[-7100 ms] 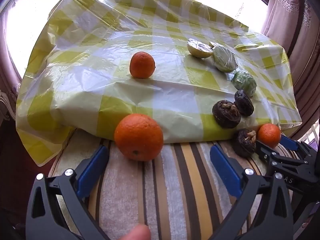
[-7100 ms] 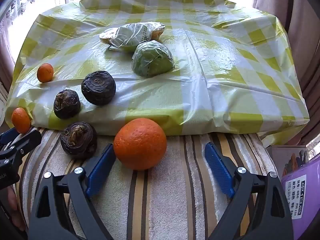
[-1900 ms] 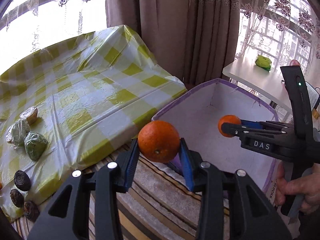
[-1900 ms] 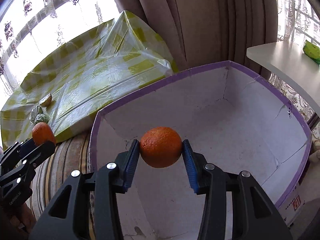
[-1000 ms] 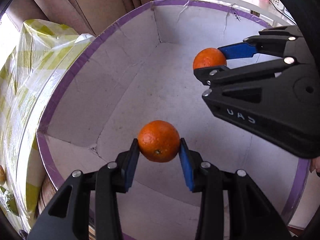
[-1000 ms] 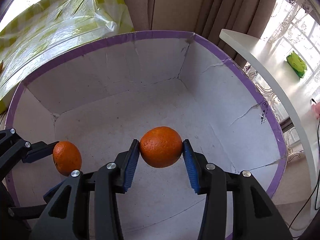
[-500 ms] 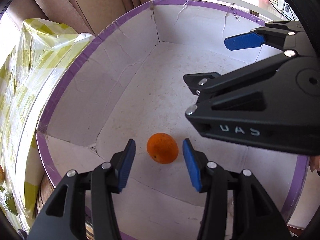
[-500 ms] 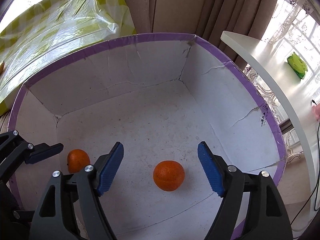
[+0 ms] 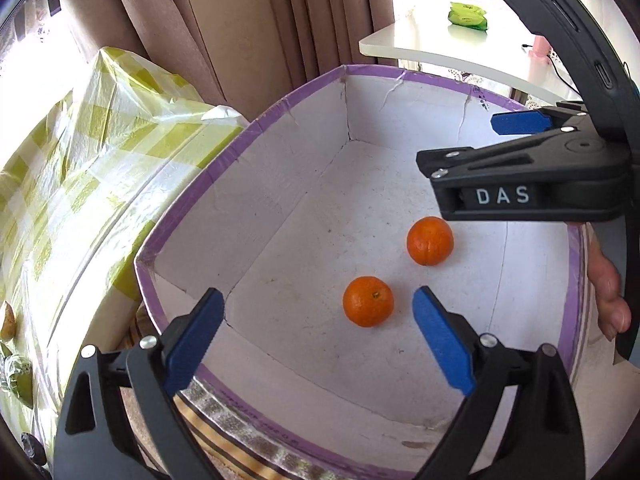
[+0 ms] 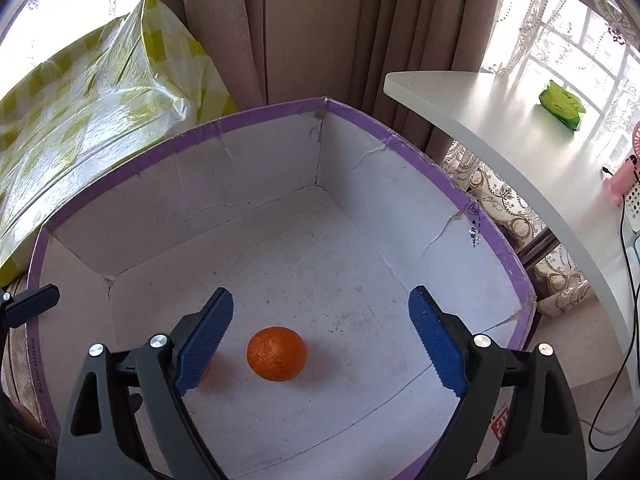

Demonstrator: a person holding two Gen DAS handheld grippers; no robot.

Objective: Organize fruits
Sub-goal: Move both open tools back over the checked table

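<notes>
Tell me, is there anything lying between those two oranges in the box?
No. In the left wrist view, only bare white box floor separates the nearer orange from the farther orange; they sit apart.

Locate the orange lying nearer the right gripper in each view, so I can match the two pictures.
Left wrist: the orange lies right of centre on the box floor, just below the right gripper.
Right wrist: the same orange lies low and centre, between the open blue fingers.
Shared landmark: the box's purple rim.

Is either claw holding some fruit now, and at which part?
Nothing is held: left claw and right claw are open; both oranges lie in the box.
</notes>
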